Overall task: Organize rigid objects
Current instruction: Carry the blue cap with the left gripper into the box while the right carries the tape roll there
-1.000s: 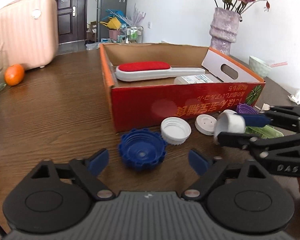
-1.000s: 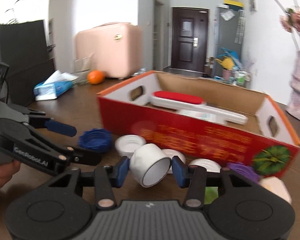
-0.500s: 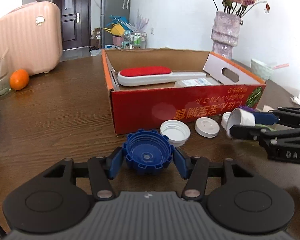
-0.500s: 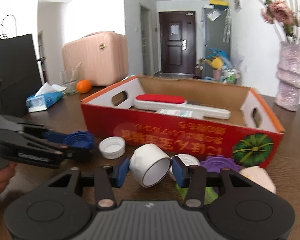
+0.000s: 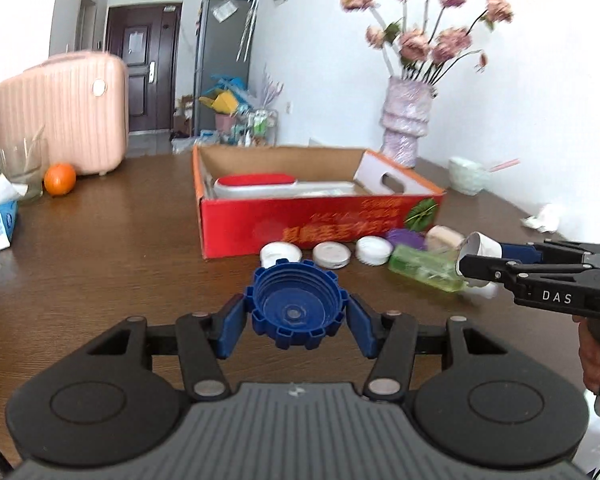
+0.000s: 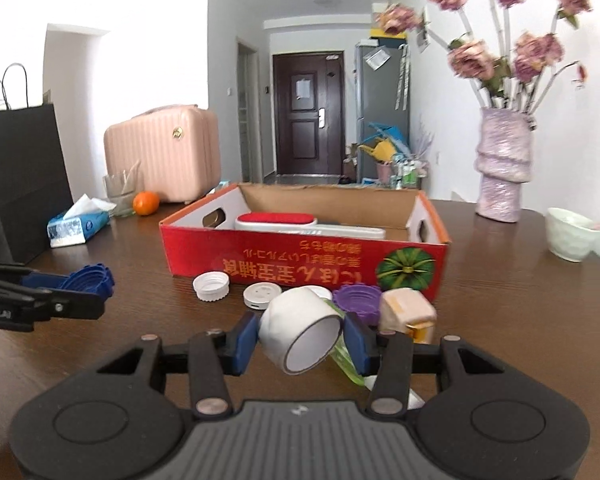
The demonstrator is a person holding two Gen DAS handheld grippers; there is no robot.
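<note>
The left gripper (image 5: 296, 312) is closed on a blue ridged cap (image 5: 297, 309), its blue pads pressed against the cap's two sides and the cap's open face turned toward the camera, above the wooden desk (image 5: 100, 264). The right gripper (image 6: 300, 336) is clamped on a white cylindrical cap (image 6: 300, 330), tilted with its open end toward the camera. Ahead of both grippers stands a red cardboard box (image 5: 320, 224) holding a red-and-white brush (image 5: 256, 184). Between the grippers and the box, on the desk, lie a white screw cap (image 6: 211, 286), a flat white lid (image 6: 262, 295), a purple cap (image 6: 358, 302) and a beige block (image 6: 408, 312). A green transparent item (image 5: 424, 268) lies just left of the right gripper.
</note>
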